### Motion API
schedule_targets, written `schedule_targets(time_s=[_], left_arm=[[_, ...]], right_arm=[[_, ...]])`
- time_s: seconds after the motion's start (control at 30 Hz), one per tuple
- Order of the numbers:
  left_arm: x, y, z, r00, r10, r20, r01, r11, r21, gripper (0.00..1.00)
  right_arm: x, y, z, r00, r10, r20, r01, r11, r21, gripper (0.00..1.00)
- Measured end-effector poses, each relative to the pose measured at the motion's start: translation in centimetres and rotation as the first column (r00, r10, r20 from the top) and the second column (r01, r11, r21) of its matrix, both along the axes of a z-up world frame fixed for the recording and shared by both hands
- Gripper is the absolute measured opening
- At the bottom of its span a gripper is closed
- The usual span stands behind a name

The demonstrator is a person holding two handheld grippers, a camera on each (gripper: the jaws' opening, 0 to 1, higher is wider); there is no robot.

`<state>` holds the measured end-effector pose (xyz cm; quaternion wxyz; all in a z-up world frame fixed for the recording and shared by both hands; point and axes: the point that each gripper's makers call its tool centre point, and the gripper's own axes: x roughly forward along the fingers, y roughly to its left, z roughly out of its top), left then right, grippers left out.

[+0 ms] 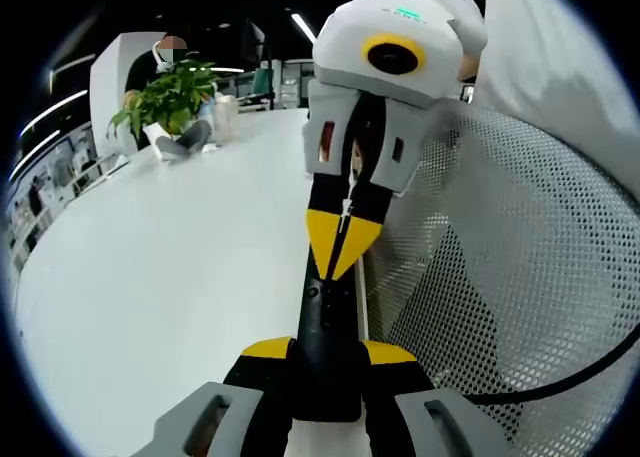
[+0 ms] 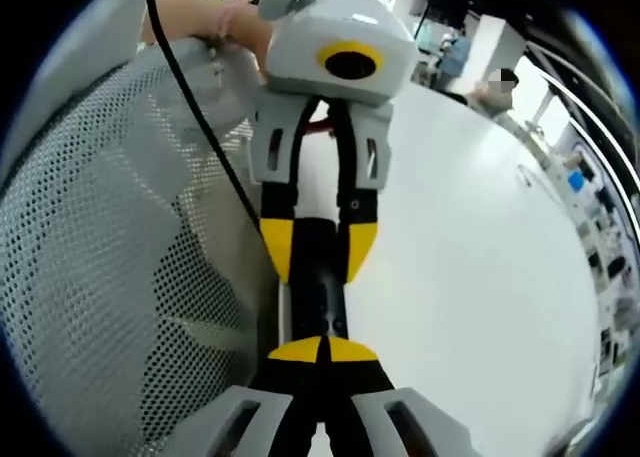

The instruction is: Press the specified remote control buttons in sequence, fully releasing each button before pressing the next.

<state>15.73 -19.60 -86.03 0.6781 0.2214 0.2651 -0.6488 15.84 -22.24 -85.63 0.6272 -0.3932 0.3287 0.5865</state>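
A slim black remote control (image 1: 327,322) lies lengthwise between the yellow-tipped jaws of my left gripper (image 1: 328,352), which is shut on its sides. From above, my right gripper (image 1: 341,239) points down with its yellow tips pressed together, touching the remote's upper face. In the right gripper view, my right gripper (image 2: 323,349) is shut, its tips resting on the remote (image 2: 318,302). Facing it, the left gripper (image 2: 317,245) clamps the remote's far end. The buttons are too dark to make out.
A white table (image 1: 170,267) spreads beneath the grippers. A white mesh chair back (image 1: 500,277) stands close beside them, with a black cable (image 1: 570,377) across it. A potted plant (image 1: 170,95) sits at the table's far end. A person's arm (image 2: 200,17) reaches in.
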Motion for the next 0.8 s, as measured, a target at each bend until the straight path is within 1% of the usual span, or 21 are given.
schedule_targets(time_s=[0.07,0.17,0.23,0.4,0.53,0.63,0.73,0.8], left_arm=[[0.0,0.0,0.0,1.000,0.000,-0.001,0.000,1.000,0.000,0.25],[0.0,0.0,0.0,1.000,0.000,-0.002,0.000,1.000,-0.001,0.25],[0.0,0.0,0.0,1.000,0.001,-0.002,-0.001,1.000,-0.001,0.25],[0.0,0.0,0.0,1.000,0.003,-0.004,-0.003,1.000,-0.001,0.25],[0.0,0.0,0.0,1.000,0.005,-0.004,-0.005,1.000,-0.002,0.25],[0.0,0.0,0.1,1.000,0.006,-0.006,-0.006,1.000,-0.003,0.25],[0.0,0.0,0.0,1.000,0.006,-0.006,-0.006,1.000,-0.003,0.25],[0.0,0.0,0.0,1.000,0.006,-0.006,-0.006,1.000,-0.002,0.25]], right_arm=[[0.0,0.1,0.0,1.000,-0.002,-0.024,0.001,0.999,-0.033,0.00],[0.1,0.0,0.0,0.999,0.000,-0.042,-0.002,0.999,-0.047,0.00],[0.1,-0.1,0.1,0.998,-0.016,-0.065,0.015,1.000,-0.028,0.00],[-0.1,-0.3,0.2,0.997,-0.021,-0.076,0.023,0.999,0.027,0.00],[-0.1,-0.4,0.3,0.994,-0.049,-0.094,0.055,0.997,0.055,0.00],[-0.1,-0.6,0.3,0.993,-0.058,-0.100,0.064,0.996,0.056,0.00],[-0.2,-1.4,0.2,0.992,-0.067,-0.105,0.072,0.997,0.041,0.00],[-0.2,-1.6,0.2,0.991,-0.074,-0.109,0.080,0.996,0.047,0.00]])
